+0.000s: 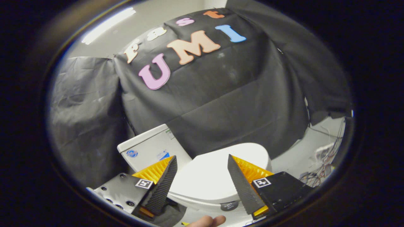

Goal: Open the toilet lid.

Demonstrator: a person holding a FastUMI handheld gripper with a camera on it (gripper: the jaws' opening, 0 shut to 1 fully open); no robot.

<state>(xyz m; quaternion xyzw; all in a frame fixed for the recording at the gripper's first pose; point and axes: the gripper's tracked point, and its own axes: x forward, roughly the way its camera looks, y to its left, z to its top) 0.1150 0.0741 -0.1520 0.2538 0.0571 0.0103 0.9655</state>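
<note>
Gripper point(202, 162): fingers spread wide, pinching nothing. Toilet lid point(217, 173) lies closed between and just beyond them. Cistern point(151, 148) to the far left carries small blue stickers, unreadable. Square markers sit on both fingers. Loose cables point(322, 168) at right.

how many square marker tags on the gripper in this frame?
2. One black-and-white square tag sits on the left finger's base, the other tag on the right finger's base. The open fingers frame the closed white toilet lid. More may be hidden.
</note>
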